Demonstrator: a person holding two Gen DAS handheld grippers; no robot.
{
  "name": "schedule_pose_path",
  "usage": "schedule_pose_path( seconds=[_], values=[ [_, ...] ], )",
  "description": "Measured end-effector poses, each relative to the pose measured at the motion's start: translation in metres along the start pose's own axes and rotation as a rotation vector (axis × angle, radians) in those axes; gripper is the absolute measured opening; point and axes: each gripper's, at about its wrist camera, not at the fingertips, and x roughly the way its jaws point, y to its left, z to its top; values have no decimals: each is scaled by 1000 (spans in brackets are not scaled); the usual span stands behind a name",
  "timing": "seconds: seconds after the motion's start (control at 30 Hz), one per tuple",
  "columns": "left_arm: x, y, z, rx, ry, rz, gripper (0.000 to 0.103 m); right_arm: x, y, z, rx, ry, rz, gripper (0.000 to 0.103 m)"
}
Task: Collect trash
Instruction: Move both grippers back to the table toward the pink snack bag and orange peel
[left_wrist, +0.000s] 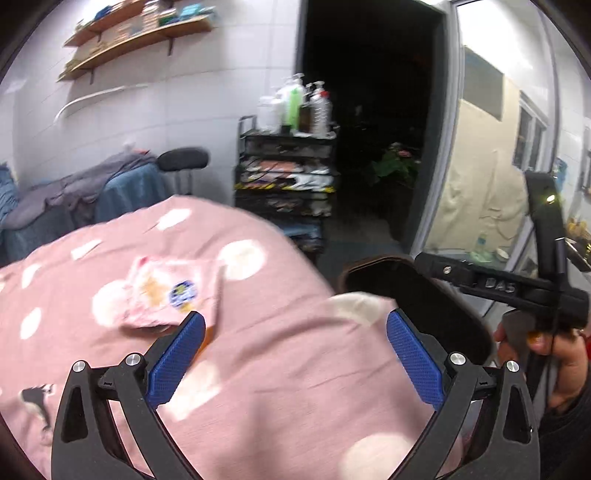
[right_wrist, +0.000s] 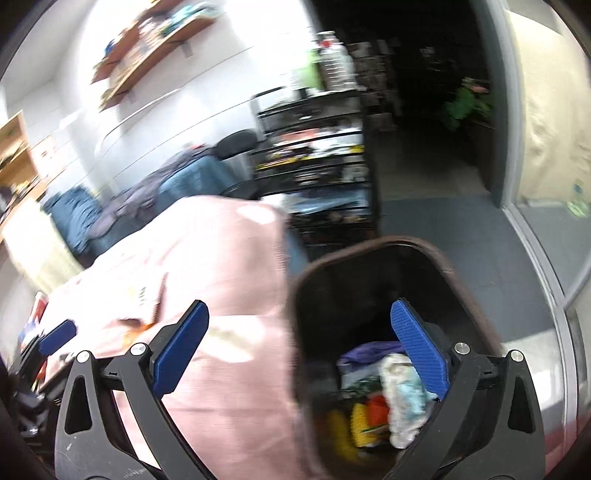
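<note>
The bed cover (left_wrist: 258, 369) is seen in pink with white round spots. A pale pink wrapper (left_wrist: 173, 291), marked with a blue badge and orange print, is shown on it. The bin (right_wrist: 373, 266) is seen as black with a brown rim. Purple, yellow, red and pale blue trash (right_wrist: 388, 391) is seen inside. Blue ribbed pads are carried on each black gripper (left_wrist: 295, 354).

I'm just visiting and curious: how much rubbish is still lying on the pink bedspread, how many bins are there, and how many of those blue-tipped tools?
Pink snack wrapper on the bedspread: 1
Dark trash bin, already holding litter: 1
Tools, both open and empty: 2, left and right
Total: 4
</note>
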Motion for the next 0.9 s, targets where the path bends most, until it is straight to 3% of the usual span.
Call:
schedule_pose_path(
  seconds=[0.13, 0.3, 0.43, 0.57, 0.73, 0.9],
  values=[
    [-1, 38, -6, -71, 67, 60, 97, 11, 43, 2, -76, 42, 75, 97],
    [-9, 95, -22, -168, 94, 162, 97, 27, 90, 2, -159, 124, 184, 97],
    [-16, 131, -38, -223, 117, 246, 97, 42, 122, -1, -229, 187, 223, 97],
    [-19, 166, -46, -317, 159, 261, 97, 66, 152, -13, -288, 274, 236, 97],
    [-15, 179, -42, -317, 165, 274, 97, 98, 179, -21, -373, 338, 204, 97],
    [-4, 176, -39, -314, 180, 179, 97, 129, 181, -12, -397, 349, 140, 97]
  ],
)
